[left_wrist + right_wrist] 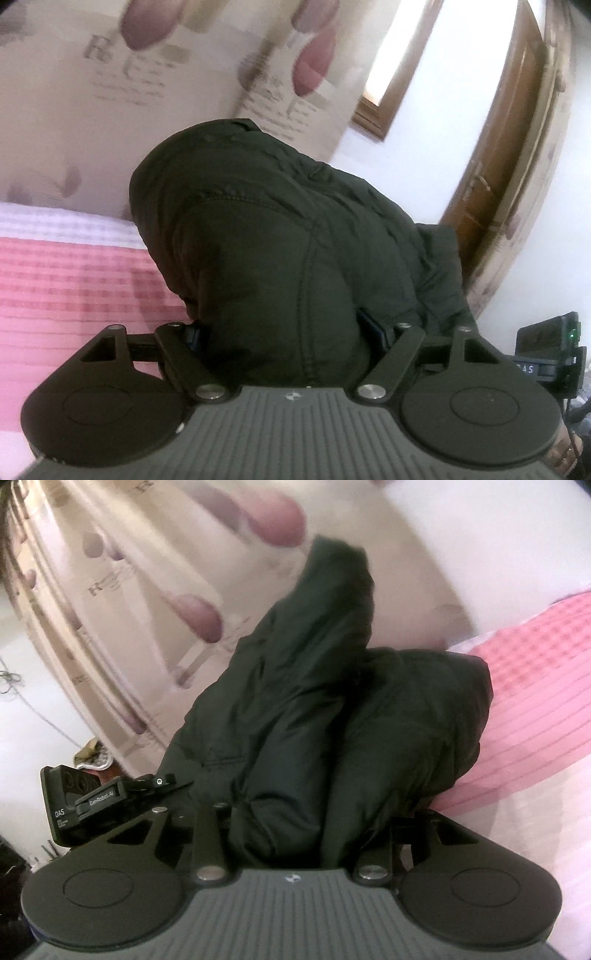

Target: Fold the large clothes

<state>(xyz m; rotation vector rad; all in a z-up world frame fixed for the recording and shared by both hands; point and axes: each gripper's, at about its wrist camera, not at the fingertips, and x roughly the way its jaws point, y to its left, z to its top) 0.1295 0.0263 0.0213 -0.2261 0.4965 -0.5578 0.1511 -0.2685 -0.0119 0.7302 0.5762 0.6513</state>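
A bulky black padded jacket (266, 236) fills the middle of the left wrist view and bunches up between my left gripper (286, 334) fingers, which are shut on it. In the right wrist view the same jacket (314, 716) rises in two thick folds from my right gripper (306, 823), which is shut on it as well. Both fingertips are hidden in the cloth. The jacket is lifted above a pink and white bedspread (74, 280), also seen in the right wrist view (535, 709).
A beige curtain with tulip print (147, 92) hangs behind the bed. A wooden door (495, 177) and a window (391, 74) are at the right. The other gripper (550, 354) shows at the right edge, and in the right wrist view (96, 797) at the left.
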